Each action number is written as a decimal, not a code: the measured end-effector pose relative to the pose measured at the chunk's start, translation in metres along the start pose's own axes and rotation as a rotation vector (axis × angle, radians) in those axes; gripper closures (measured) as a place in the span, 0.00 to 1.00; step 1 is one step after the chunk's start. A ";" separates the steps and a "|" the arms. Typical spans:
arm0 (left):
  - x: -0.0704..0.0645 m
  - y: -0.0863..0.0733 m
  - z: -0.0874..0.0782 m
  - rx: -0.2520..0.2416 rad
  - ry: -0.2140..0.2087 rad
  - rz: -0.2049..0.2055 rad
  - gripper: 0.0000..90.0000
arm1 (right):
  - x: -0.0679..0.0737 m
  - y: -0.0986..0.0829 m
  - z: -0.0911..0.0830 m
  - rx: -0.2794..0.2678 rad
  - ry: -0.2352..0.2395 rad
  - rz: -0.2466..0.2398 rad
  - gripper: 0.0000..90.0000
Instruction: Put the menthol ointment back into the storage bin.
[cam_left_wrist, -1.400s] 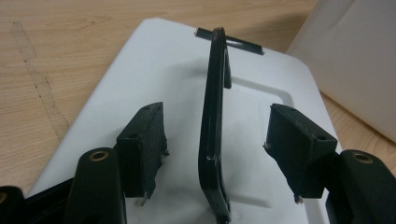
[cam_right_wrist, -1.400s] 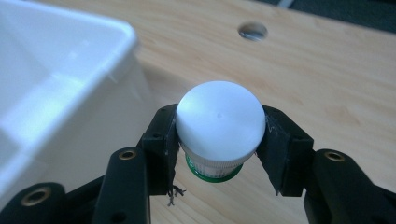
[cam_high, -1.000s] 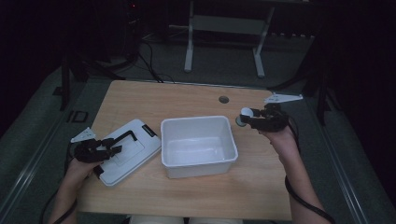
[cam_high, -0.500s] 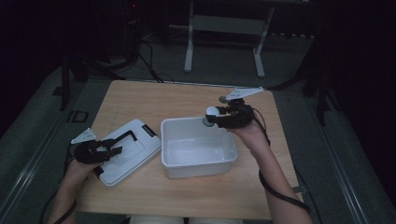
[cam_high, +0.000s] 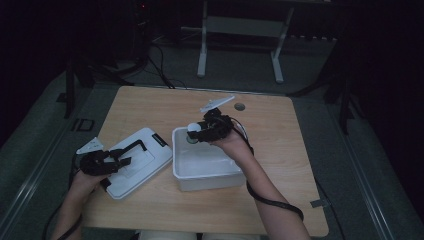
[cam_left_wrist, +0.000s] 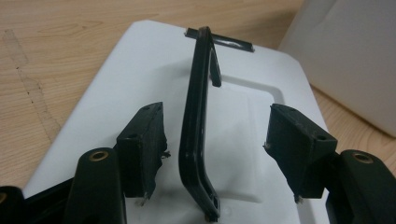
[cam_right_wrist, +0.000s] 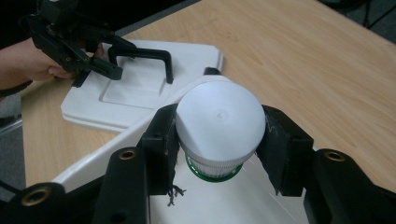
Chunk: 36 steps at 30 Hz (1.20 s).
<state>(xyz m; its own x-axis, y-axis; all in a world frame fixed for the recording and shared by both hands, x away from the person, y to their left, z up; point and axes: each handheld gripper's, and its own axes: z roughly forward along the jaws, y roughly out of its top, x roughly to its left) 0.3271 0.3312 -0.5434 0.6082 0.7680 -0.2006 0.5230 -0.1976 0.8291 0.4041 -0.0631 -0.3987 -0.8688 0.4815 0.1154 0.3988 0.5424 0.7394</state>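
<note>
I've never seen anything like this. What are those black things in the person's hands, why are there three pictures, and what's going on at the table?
There is no robot here: a person holds a pair of hand-operated tongs in each hand. One picture is taken from above the wooden table; the other two come from small cameras riding on each tool, looking along its two black jaws.

On the table stand a white plastic bin and, beside it, its flat white lid with a raised black handle. The left tongs are open, one jaw on either side of that handle, not squeezing it. The right tongs are shut on a small object with a white domed cap and a green rim beneath, held above a corner of the bin. What the object is, I can't tell.
</note>
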 end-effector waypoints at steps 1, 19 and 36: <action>0.000 0.000 0.001 -0.001 -0.002 0.001 0.41 | 0.000 0.000 0.000 0.000 0.000 0.000 0.56; 0.000 0.001 -0.002 -0.023 -0.014 0.000 0.41 | 0.002 -0.010 0.071 0.175 0.005 -0.022 0.56; 0.001 0.000 -0.003 -0.029 -0.012 -0.005 0.41 | 0.003 -0.023 0.104 0.352 0.037 -0.064 0.56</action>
<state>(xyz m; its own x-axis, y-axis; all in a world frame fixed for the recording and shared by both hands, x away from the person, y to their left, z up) 0.3257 0.3334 -0.5419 0.6130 0.7615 -0.2107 0.5085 -0.1761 0.8428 0.4232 -0.0027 -0.4838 -0.9028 0.4170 0.1053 0.4144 0.7775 0.4731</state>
